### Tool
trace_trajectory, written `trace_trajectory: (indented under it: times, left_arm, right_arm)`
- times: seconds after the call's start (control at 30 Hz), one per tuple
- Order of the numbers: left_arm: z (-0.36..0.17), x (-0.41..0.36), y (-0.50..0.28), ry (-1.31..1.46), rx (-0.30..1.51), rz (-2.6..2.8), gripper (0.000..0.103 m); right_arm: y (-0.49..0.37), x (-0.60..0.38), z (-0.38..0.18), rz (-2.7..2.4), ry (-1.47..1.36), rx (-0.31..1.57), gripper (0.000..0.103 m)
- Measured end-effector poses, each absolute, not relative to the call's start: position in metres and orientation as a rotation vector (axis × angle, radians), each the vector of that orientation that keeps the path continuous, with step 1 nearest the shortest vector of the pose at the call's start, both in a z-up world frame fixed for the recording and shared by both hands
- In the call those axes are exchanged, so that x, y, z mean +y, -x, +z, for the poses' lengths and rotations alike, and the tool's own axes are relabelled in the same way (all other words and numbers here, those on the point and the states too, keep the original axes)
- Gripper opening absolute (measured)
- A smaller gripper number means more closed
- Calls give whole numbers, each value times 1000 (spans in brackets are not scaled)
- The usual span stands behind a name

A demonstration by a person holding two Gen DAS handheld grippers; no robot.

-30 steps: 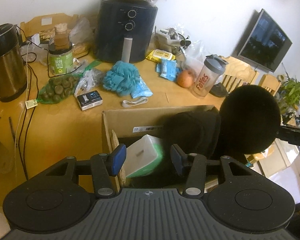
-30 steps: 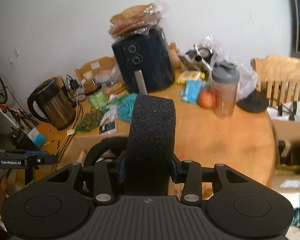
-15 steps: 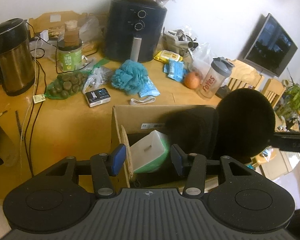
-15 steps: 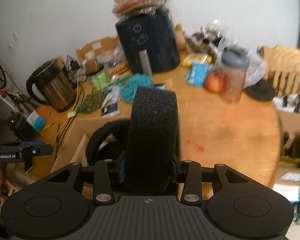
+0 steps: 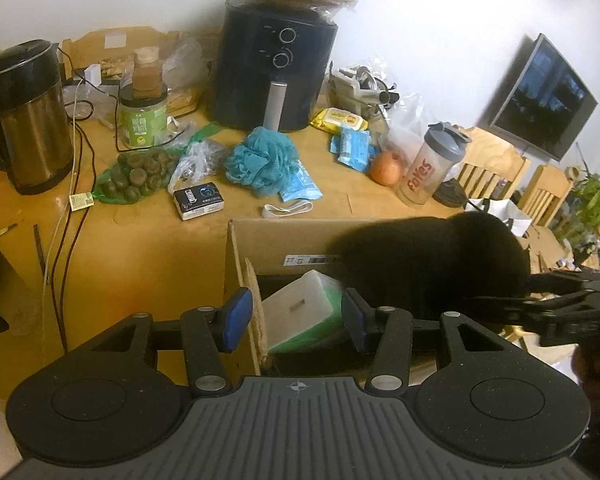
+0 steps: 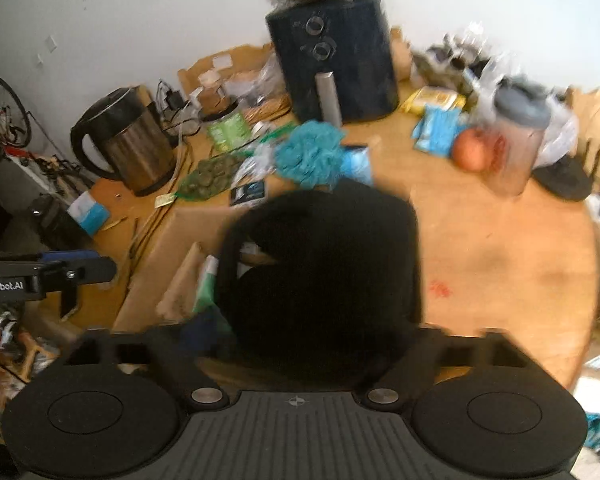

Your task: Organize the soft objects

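A cardboard box (image 5: 292, 236) sits at the near edge of the wooden table (image 5: 140, 248). A white and green sponge (image 5: 300, 312) leans inside it, beside a black foam ring (image 6: 232, 264). My left gripper (image 5: 296, 316) hangs open and empty over the box's left part. A black foam disc (image 5: 432, 264) lies tipped into the box's right side; in the blurred right wrist view it (image 6: 332, 272) fills the space ahead of my right gripper (image 6: 300, 344), whose jaws look spread. A teal bath pouf (image 5: 260, 160) lies on the table.
Behind the box stand a black air fryer (image 5: 276, 76), a kettle (image 5: 28, 120), a green jar (image 5: 144, 120), a shaker bottle (image 5: 432, 168), an apple (image 5: 386, 168), snack packs, a bag of green fruit (image 5: 140, 172) and cables (image 5: 72, 184). Chairs (image 5: 492, 172) stand at right.
My right gripper has tilted down toward the box and the black foam disc has dropped from upright between its jaws into the box. The left gripper has stayed open over the box.
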State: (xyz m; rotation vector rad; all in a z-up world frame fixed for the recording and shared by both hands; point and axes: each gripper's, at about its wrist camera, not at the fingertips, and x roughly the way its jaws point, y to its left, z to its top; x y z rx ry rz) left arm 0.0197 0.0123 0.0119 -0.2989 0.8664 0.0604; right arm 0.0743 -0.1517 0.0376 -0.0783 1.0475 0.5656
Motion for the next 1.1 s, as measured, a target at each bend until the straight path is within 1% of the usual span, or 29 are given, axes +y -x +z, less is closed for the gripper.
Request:
trace_trajectory:
  times: [0.17, 0.4, 0.6, 1.0, 1.03, 1.07, 1.1]
  left_arm:
    - [10, 15, -22, 309, 876, 67, 48]
    - [9, 13, -27, 300, 877, 62, 48]
    - [10, 16, -31, 283, 887, 81, 48]
    - [13, 30, -46, 264, 896, 149, 49]
    - [13, 30, -48, 262, 896, 154, 50]
    - [13, 31, -50, 259, 897, 158, 56]
    - [13, 31, -51, 256, 897, 162, 58]
  right_arm:
    - [-71, -168, 48, 542, 78, 1010, 103]
    - [-71, -183, 62, 502, 76, 944, 103]
    - [-76, -181, 65, 498, 155, 901, 103]
    - [-108, -196, 57, 453, 157, 916, 103]
    - [-110, -197, 56, 452, 160, 915, 103]
    - [-113, -198, 56, 450, 163, 914, 103]
    - [-116, -199, 56, 449, 167, 913, 103]
